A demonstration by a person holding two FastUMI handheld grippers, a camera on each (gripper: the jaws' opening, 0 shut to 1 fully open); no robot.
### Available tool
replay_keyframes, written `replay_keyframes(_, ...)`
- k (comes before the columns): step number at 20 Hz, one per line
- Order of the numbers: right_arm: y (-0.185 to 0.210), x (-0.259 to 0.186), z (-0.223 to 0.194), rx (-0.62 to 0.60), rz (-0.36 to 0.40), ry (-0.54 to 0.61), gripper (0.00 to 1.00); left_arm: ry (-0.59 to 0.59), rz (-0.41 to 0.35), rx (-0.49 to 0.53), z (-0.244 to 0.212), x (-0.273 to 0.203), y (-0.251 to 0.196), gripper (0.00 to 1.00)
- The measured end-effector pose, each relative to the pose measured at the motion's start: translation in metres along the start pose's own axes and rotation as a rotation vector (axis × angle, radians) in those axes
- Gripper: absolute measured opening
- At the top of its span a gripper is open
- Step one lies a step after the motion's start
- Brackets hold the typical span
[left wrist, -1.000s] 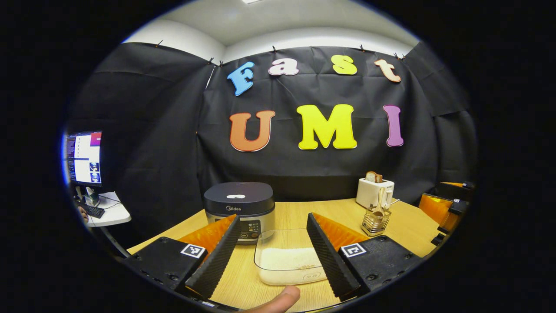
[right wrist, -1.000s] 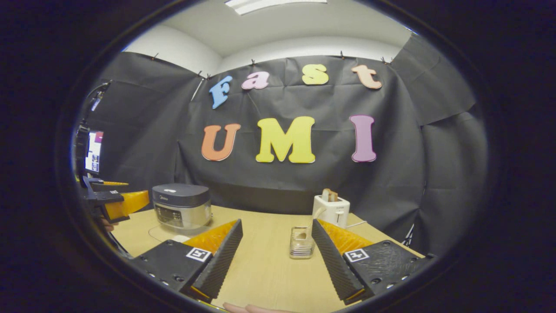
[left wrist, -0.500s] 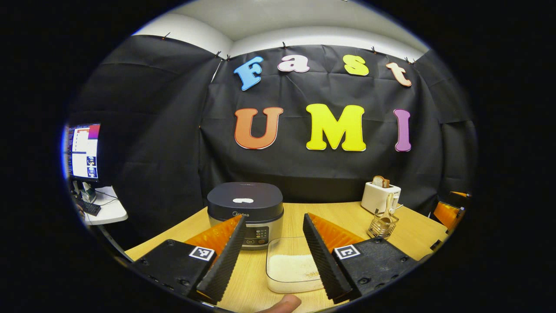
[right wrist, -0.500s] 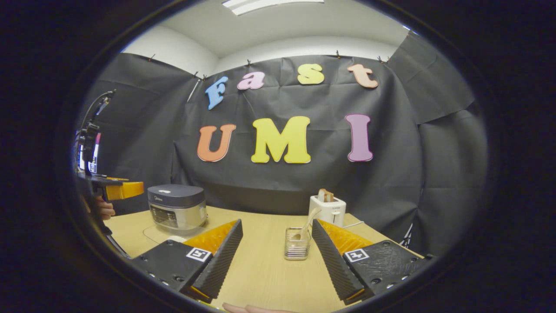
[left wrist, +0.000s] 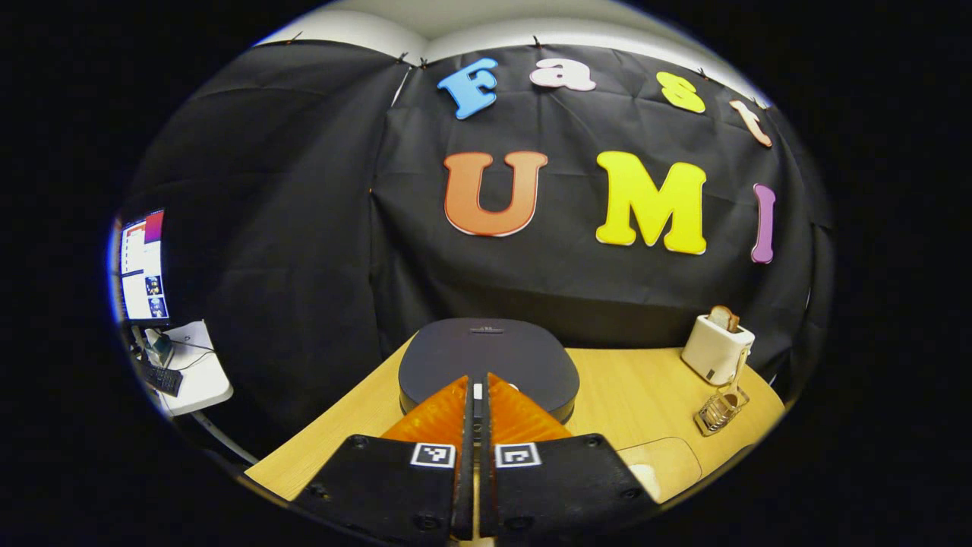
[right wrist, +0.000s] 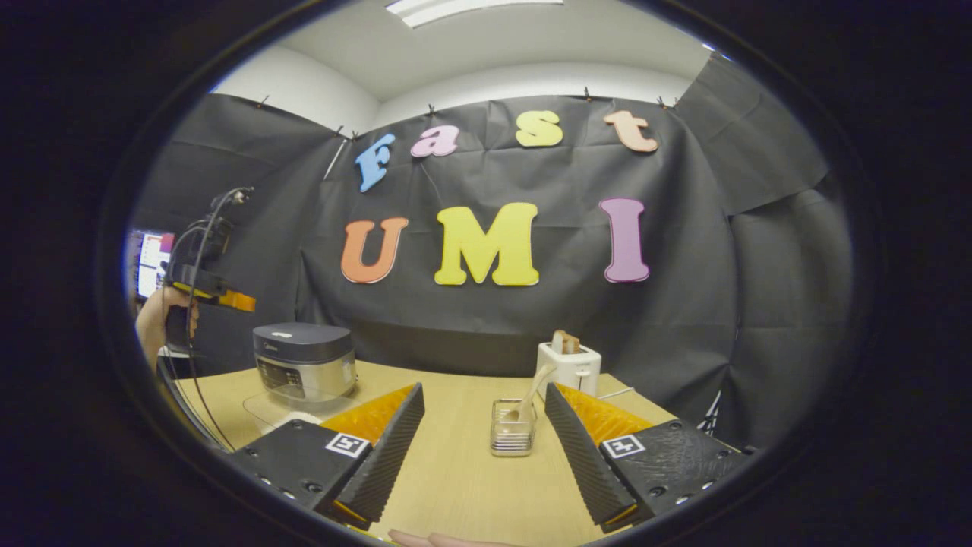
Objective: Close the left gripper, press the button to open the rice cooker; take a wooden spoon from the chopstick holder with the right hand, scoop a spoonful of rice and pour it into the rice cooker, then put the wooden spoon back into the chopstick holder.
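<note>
Left claw (left wrist: 477,395) — fingers pressed together with only a thin slit between them, nothing held, poised above the front of the rice cooker (left wrist: 488,365). Whether the tips touch the lid cannot be told; they cover the cooker's front edge, and only a small pale patch peeks out beside them. The lid is down. The cooker stands toward the back left of the counter (left wrist: 630,387).

In the right gripper view the left claw (right wrist: 235,302) appears far off at the left edge, raised above the rice cooker (right wrist: 304,358), with a hand (right wrist: 158,319) gripping it and a cable trailing down; its fingers are too small there to read.

Right claw (right wrist: 482,437) — fingers wide apart, empty, low over the counter's front edge. Between them, farther back, stands the chopstick holder (right wrist: 512,437), a small wire rack, with the wooden spoon (right wrist: 531,391) leaning in it, handle tilted up to the right. Just behind is a white toaster (right wrist: 568,366) with bread in its slot.

The clear rice container (right wrist: 292,399) sits in front of the cooker, partly hidden by the right claw's finger; in the left gripper view just a corner (left wrist: 664,463) of it shows, cut off at the bottom. Monitor (left wrist: 143,266) on a side desk at far left, blurred.
</note>
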State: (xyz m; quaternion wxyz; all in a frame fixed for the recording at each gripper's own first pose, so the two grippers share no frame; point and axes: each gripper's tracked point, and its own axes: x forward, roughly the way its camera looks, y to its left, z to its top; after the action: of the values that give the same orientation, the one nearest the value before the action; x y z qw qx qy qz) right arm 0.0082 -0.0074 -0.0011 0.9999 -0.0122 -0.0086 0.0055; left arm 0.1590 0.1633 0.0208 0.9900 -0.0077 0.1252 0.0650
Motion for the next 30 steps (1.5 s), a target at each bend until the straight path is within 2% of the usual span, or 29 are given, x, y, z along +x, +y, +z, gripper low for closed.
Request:
replay_keyframes(3, -0.003, 0.002, 0.0, -0.009, -0.003, 0.002, 0.95, 0.051, -0.052, 0.01, -0.006, 0.024, -0.014, 0.03)
replay_keyframes(5, -0.003, 0.003, -0.001, -0.009, -0.002, 0.003, 0.96, 0.073, -0.031, 0.044, -0.011, 0.036, -0.011, 0.03)
replay_keyframes(11, -0.004, 0.006, -0.006, -0.001, 0.002, 0.022, 0.96, 0.129, -0.046, 0.03, -0.03, 0.059, -0.015, 0.03)
replay_keyframes(16, -0.002, 0.012, -0.017, -0.01, -0.005, 0.051, 0.95, 0.141, -0.022, 0.144, -0.035, 0.06, -0.017, 0.03)
replay_keyframes(19, 0.002, 0.01, -0.019, 0.0, -0.009, 0.075, 0.96, 0.155, -0.034, 0.103, -0.034, 0.059, -0.016, 0.03)
replay_keyframes(23, 0.011, 0.004, -0.013, -0.03, 0.004, 0.059, 0.95, 0.22, -0.129, -0.07, -0.04, 0.058, -0.02, 0.04)
replay_keyframes(25, 0.016, 0.004, -0.016, -0.041, 0.014, 0.063, 0.95, 0.209, -0.154, -0.069, -0.041, 0.058, -0.019, 0.03)
replay_keyframes(30, 0.018, 0.006, -0.021, -0.051, 0.02, 0.082, 0.96, 0.154, -0.077, 0.028, -0.026, 0.059, -0.016, 0.03)
